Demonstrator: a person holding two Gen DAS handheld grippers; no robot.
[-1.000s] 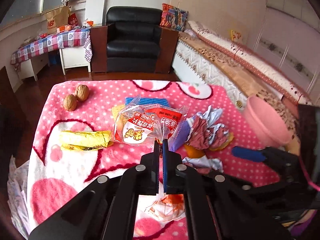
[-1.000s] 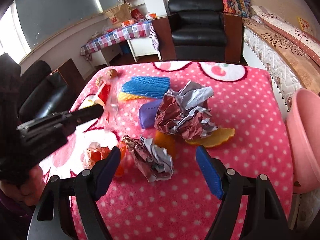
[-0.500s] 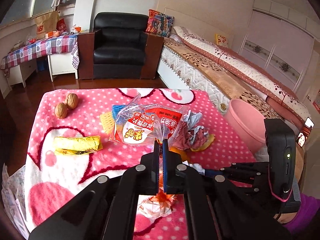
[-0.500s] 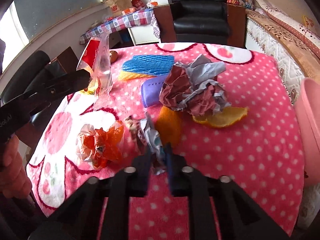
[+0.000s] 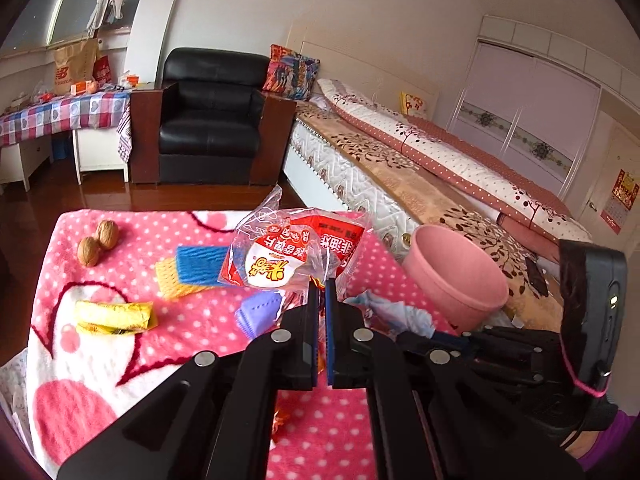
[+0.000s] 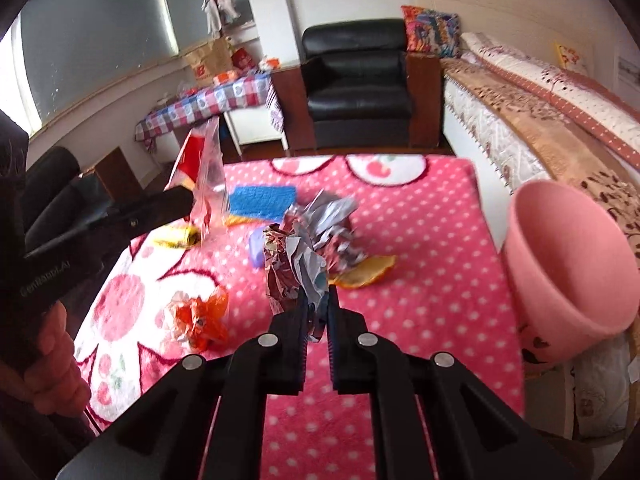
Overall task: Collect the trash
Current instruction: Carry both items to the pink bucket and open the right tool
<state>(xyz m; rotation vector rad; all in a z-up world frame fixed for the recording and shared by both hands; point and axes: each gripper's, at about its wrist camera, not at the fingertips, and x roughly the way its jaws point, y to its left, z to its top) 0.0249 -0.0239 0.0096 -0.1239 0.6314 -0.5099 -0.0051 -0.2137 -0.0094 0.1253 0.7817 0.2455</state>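
Observation:
My left gripper (image 5: 322, 286) is shut on a clear and red snack wrapper (image 5: 296, 256), held above the pink dotted table cloth (image 5: 168, 364). In the right wrist view that wrapper (image 6: 204, 168) hangs from the left gripper (image 6: 188, 200) at the left. The jaws of my right gripper (image 6: 318, 296) are closing, and their pads press on a small crumpled paper ball (image 6: 296, 264) lifted off the cloth. A pink bin (image 6: 568, 264) stands off the table's right edge, also seen as the pink bin (image 5: 456, 276) past the wrapper.
On the cloth lie a bigger crumpled paper ball (image 6: 336, 224), an orange peel (image 6: 368, 272), an orange and white wrapper (image 6: 196, 316), a yellow wrapper (image 5: 114, 316), two walnuts (image 5: 98, 242), a blue and yellow sponge (image 5: 192, 268) and a purple object (image 5: 260, 312). A bed (image 5: 440, 168) runs along the right.
The right gripper's jaws went from wide open to shut on the small paper ball and raised it. The left gripper lifted the snack wrapper and swung right, bringing the pink bin nearer.

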